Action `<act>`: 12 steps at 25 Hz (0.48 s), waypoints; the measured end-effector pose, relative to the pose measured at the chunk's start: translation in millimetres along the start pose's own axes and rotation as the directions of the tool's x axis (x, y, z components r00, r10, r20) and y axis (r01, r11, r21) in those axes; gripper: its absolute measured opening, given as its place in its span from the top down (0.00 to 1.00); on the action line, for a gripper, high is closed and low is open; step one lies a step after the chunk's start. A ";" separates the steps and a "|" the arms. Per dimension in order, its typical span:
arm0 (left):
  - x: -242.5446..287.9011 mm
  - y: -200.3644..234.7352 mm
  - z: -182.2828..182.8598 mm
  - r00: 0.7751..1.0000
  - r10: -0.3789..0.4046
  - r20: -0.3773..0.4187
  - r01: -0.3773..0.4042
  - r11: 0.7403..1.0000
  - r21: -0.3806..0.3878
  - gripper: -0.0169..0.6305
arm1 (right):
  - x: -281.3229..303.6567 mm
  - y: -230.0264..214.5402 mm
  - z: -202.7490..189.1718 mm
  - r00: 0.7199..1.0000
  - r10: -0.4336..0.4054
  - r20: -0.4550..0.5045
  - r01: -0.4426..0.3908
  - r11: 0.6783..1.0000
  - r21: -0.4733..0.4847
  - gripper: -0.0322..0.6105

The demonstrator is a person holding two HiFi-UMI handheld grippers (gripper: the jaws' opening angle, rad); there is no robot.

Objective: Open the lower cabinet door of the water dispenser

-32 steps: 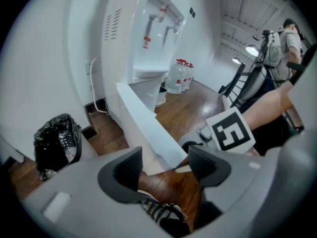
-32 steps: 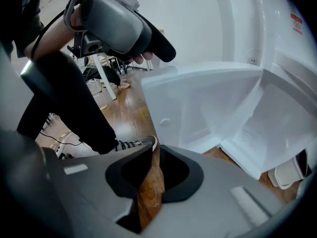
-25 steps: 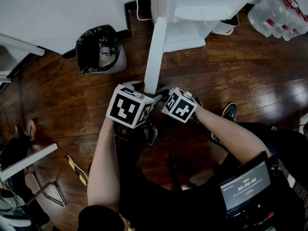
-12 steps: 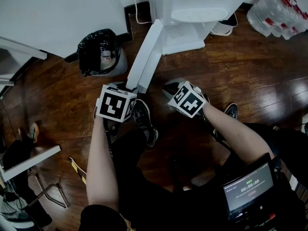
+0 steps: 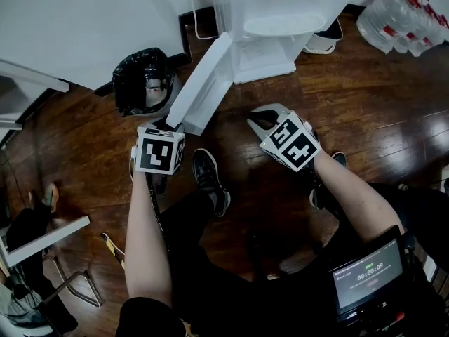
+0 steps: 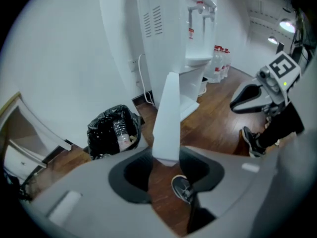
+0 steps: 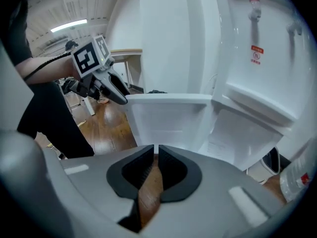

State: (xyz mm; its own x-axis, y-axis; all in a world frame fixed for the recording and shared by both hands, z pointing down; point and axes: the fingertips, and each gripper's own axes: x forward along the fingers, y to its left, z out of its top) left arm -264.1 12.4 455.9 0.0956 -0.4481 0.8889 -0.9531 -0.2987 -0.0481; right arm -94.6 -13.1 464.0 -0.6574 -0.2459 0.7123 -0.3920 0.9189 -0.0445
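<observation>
The white water dispenser (image 5: 273,9) stands at the top of the head view. Its lower cabinet door (image 5: 200,83) is swung wide open toward the left, and the white compartment (image 5: 263,55) behind it shows. My left gripper (image 5: 172,123) is shut on the door's free edge. In the left gripper view the door's (image 6: 167,108) lower corner sits pinched in that gripper (image 6: 166,165). My right gripper (image 5: 261,118) hangs shut and empty, clear of the door to its right. In the right gripper view its jaws (image 7: 155,167) nearly touch, facing the door (image 7: 163,115) and the compartment (image 7: 242,138).
A bin lined with a black bag (image 5: 144,79) stands just left of the door. Packs of water bottles (image 5: 400,20) lie at the top right. The person's shoe (image 5: 209,177) rests on the wood floor below the door. A screen (image 5: 368,272) shows at the bottom right.
The door has swung further open to the left with my left gripper on its edge. My right gripper has drawn away from the door, rightward and upward.
</observation>
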 end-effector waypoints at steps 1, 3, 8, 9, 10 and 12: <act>0.3 4.7 0.9 1.000 0.028 0.001 -0.028 0.999 0.016 0.68 | -3.5 -3.2 1.7 1.000 -0.006 0.009 0.006 1.000 0.001 0.90; -0.1 18.8 1.6 0.994 0.111 -0.007 -0.111 0.992 0.059 0.68 | -9.7 -7.8 5.7 0.999 -0.014 0.029 0.013 1.000 0.010 0.91; 0.9 33.0 3.6 0.981 0.196 -0.018 -0.194 0.978 0.083 0.67 | -28.4 -0.1 28.9 0.996 0.011 0.088 -0.013 1.000 0.022 0.91; 1.2 33.4 3.8 0.980 0.200 -0.021 -0.198 0.977 0.084 0.67 | -30.7 1.2 30.4 0.996 0.017 0.093 -0.018 1.000 0.015 0.91; 1.4 33.6 4.0 0.979 0.204 -0.025 -0.201 0.976 0.089 0.67 | -32.2 1.8 31.6 0.995 0.021 0.097 -0.022 1.000 0.009 0.91; 1.3 33.7 4.5 0.976 0.215 -0.035 -0.210 0.972 0.106 0.67 | -33.9 1.3 33.5 0.994 0.024 0.104 -0.025 1.000 0.002 0.91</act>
State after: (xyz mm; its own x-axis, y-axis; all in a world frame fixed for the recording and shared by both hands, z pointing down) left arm -294.8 -2.1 453.4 -0.1212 -0.4723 0.8731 -0.9161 -0.2855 -0.2816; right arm -94.4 -14.0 416.3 -0.7300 -0.2542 0.6344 -0.3768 0.9242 -0.0632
